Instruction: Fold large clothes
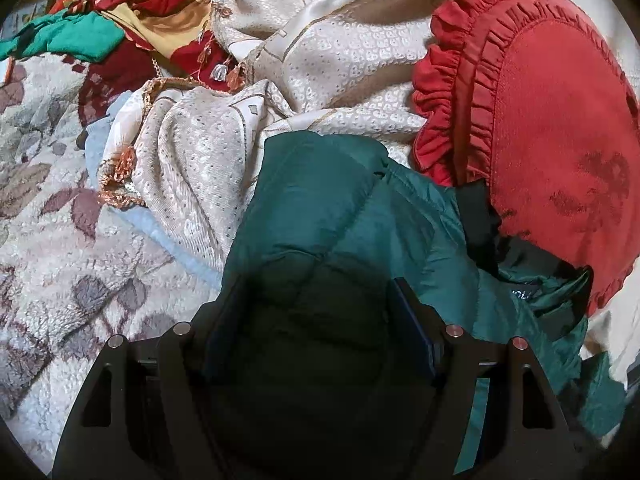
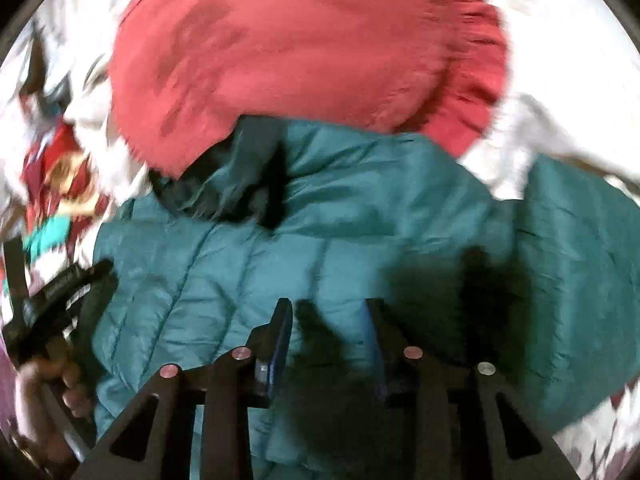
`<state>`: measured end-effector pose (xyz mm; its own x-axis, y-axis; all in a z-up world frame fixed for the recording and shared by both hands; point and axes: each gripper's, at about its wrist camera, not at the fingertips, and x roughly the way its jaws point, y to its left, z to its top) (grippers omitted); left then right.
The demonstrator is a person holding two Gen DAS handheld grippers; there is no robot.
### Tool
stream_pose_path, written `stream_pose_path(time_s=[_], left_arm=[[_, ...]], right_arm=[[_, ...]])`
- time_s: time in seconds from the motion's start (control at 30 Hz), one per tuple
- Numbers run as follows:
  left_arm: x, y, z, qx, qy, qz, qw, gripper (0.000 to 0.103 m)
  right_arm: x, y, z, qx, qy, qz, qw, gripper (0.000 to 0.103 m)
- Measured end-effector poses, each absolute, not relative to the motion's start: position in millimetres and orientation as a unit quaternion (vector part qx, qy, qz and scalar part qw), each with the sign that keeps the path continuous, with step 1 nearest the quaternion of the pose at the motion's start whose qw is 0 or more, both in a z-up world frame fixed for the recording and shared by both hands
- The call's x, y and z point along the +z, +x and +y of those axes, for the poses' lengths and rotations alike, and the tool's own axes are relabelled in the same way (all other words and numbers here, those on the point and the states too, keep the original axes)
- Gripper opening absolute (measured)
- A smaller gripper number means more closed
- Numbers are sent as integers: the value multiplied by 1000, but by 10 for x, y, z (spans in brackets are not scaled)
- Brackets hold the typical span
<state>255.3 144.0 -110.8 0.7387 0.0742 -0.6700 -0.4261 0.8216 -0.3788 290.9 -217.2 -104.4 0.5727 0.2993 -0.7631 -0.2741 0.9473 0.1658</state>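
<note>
Black fingers of the left gripper [image 1: 316,320] are filling the bottom of the left wrist view, standing wide apart with a bunched fold of the teal quilted jacket [image 1: 340,216] sitting between them; the padding is reaching up against the blue pads [image 1: 412,320] on the inner faces, though the fold itself is lying in deep shadow and a firm pinch cannot be told. From there the jacket is spreading up and to the right, where its dark lining is tucking under a red frilled cushion [image 1: 560,120]. Cream patterned cloth [image 1: 320,52] is lying crumpled beyond the jacket, with a red and yellow flowered cloth [image 1: 160,8] and a green garment [image 1: 76,36] at the far left, all resting on a pale bedspread with leaf shapes [image 1: 52,216]. In the blurred right wrist view, the right gripper [image 2: 326,320] is hanging over the jacket [image 2: 240,272] with its fingers [image 2: 280,320] parted and nothing gripped between them; only their shadow is falling on the quilted fabric. The cushion [image 2: 288,40] is lying just beyond the jacket's collar, overlapping it. At the left edge, the person's left hand [image 2: 44,392] is holding the other gripper's handle against the jacket's side.
</note>
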Motion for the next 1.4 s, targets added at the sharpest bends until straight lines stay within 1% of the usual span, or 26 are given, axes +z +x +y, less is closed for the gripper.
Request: stream_pose_path(time_s=[0.03, 0.07, 0.17, 0.23, 0.3, 0.33, 0.37, 0.4, 0.43, 0.47, 0.5, 0.53, 0.63, 0.67, 0.77, 0.8, 0.9, 1.0, 1.03, 1.1, 1.13, 1.17, 1.2, 1.33, 1.37, 1.4], left_arm=[[-1102, 2544, 1440, 138, -264, 332, 895, 73], [-1083, 2511, 1444, 138, -266, 327, 896, 73], [-959, 2367, 1401, 149, -252, 312, 904, 73], [-809, 2210, 1303, 148, -229, 289, 917, 73], [-675, 2055, 1151, 137, -204, 272, 930, 74], [-637, 2000, 1055, 122, -191, 272, 935, 78], [-639, 1969, 964, 102, -181, 281, 937, 84], [-678, 1978, 895, 82, -174, 298, 935, 86], [-766, 2024, 824, 50, -168, 334, 926, 86], [-847, 2057, 789, 30, -168, 367, 914, 85], [-861, 2043, 787, 32, -169, 376, 910, 85], [-819, 1964, 798, 41, -169, 367, 914, 85], [-607, 1677, 827, 48, -176, 318, 930, 85], [-579, 1601, 822, 47, -178, 315, 931, 85], [-603, 1553, 732, 33, -183, 329, 926, 85], [-622, 1585, 680, 23, -175, 337, 925, 85], [-609, 1624, 547, 22, -150, 333, 931, 85], [-603, 1661, 559, 38, -138, 327, 934, 85], [-609, 1674, 578, 45, -137, 328, 934, 85], [-635, 1701, 613, 53, -139, 333, 931, 85], [-664, 1723, 637, 55, -144, 340, 928, 85], [-691, 1732, 650, 55, -147, 345, 925, 85], [-723, 1751, 661, 55, -150, 352, 922, 85], [-786, 1815, 682, 57, -156, 365, 916, 85], [-786, 1820, 685, 58, -156, 364, 916, 85], [-784, 1825, 684, 59, -157, 363, 917, 85]], right_arm=[[-1170, 2965, -2162, 152, 6, 454, 878, 35], [-1205, 2978, -2210, 154, 24, 460, 874, 35], [-974, 2911, -2324, 143, 29, 435, 889, 35], [-788, 2783, -2426, 140, 39, 413, 899, 38], [-671, 2667, -2487, 135, 44, 400, 905, 44], [-623, 2605, -2518, 135, 44, 393, 908, 45], [-624, 2519, -2516, 142, 40, 388, 910, 49], [-683, 2450, -2500, 146, 35, 393, 907, 63], [-773, 2411, -2461, 149, 21, 417, 896, 71], [-952, 2443, -2378, 146, -4, 463, 874, 75], [-1072, 2453, -2320, 134, -24, 491, 860, 72], [-1052, 2427, -2341, 129, -26, 487, 863, 68], [-534, 2196, -2665, 94, 13, 401, 911, 67], [-389, 2119, -2810, 81, 29, 374, 923, 68], [-69, 1898, -3491, -4, 83, 294, 952, 83], [-14, 1892, -3780, -42, 98, 279, 954, 84], [0, 2015, -4468, -111, 109, 295, 943, 84], [-174, 2200, -5249, -155, 112, 343, 920, 84], [-233, 2257, -5397, -160, 125, 355, 913, 84], [-460, 2351, -5882, -149, 201, 380, 891, 84], [-587, 2348, -6076, -136, 243, 374, 885, 84], [-564, 2346, -6124, -122, 251, 339, 898, 83], [-594, 2430, -6188, -107, 267, 332, 898, 83], [-608, 2738, -6210, -75, 254, 323, 909, 83], [-602, 2791, -6188, -70, 253, 324, 909, 80], [-613, 2826, -6195, -72, 255, 329, 907, 65]])
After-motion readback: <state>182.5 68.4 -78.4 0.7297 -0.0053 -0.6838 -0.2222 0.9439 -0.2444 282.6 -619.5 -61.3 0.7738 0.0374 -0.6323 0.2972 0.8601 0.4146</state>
